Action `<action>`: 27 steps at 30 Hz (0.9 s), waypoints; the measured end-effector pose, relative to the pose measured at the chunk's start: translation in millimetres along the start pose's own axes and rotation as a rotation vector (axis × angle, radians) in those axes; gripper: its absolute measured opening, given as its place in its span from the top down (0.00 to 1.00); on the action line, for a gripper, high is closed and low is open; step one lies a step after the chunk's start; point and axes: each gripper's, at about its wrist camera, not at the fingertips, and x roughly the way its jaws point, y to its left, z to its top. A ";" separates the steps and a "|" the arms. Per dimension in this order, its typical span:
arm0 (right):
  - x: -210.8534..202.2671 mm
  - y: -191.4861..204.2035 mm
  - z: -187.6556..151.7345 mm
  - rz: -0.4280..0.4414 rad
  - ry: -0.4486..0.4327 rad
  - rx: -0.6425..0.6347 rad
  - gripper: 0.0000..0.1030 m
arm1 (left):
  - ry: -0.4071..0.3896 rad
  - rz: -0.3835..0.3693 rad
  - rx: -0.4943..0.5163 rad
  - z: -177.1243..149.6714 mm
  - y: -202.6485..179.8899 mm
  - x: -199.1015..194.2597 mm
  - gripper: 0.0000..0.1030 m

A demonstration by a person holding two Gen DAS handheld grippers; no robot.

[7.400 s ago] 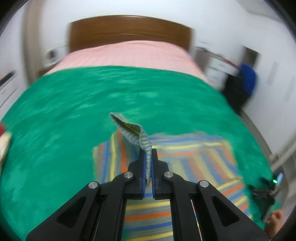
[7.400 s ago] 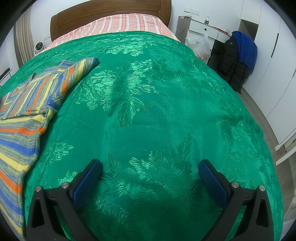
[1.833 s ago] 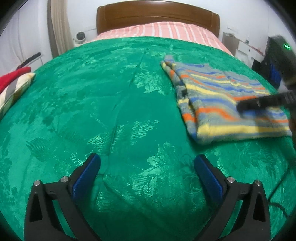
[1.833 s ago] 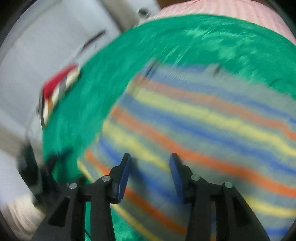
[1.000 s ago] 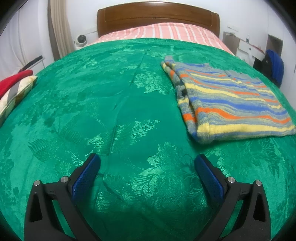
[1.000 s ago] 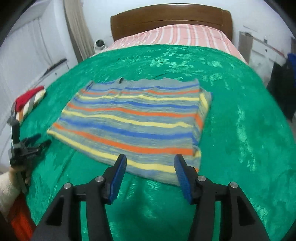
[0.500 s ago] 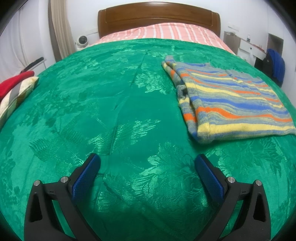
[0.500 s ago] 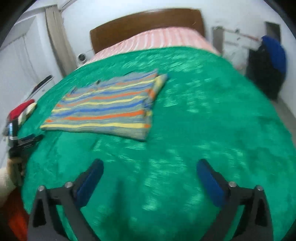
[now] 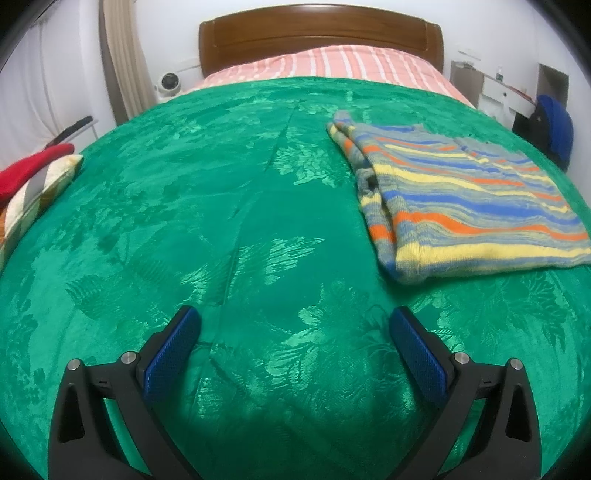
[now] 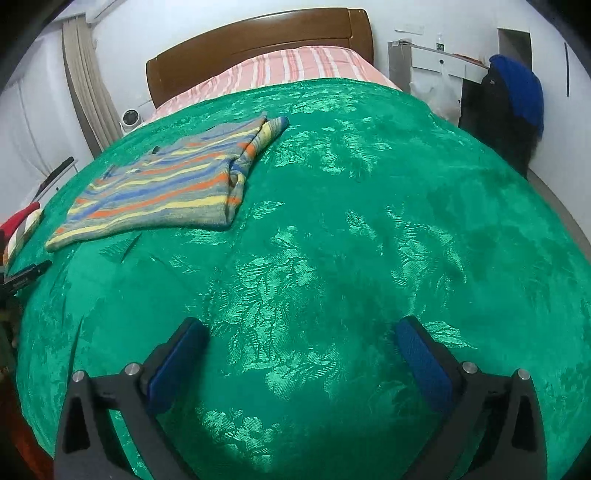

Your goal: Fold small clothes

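The left gripper (image 9: 293, 332) hangs over bare green bedspread (image 9: 229, 206), its blue fingers (image 9: 173, 347) spread wide with nothing between them. The right gripper (image 10: 301, 341) has just been opening; its fingers (image 10: 421, 354) now stand wide apart over bare bedspread too. The folded striped sweater (image 9: 465, 206) lies flat on the bed, well ahead and to the left gripper's right. A red and checked cloth (image 9: 29, 181) sits at the bed's left edge. Beyond are a striped pink sheet (image 9: 325, 64) and wooden headboard (image 9: 317, 31).
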 end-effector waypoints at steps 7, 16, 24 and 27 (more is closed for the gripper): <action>2.8 3.6 -2.9 -0.004 -0.013 -0.004 0.00 | 0.001 0.002 0.001 -0.1 -0.1 -0.2 0.00; 1.3 0.2 -8.2 0.013 -0.043 0.000 0.00 | -0.006 -0.052 0.073 -1.0 -42.0 -58.6 0.02; -16.6 -18.3 -7.7 0.116 -0.081 0.095 0.00 | -0.005 -0.375 0.468 16.8 -245.9 -77.3 0.17; -32.2 -36.2 -3.2 0.168 -0.107 0.190 0.00 | 0.039 -0.410 0.537 19.3 -312.5 -53.2 0.17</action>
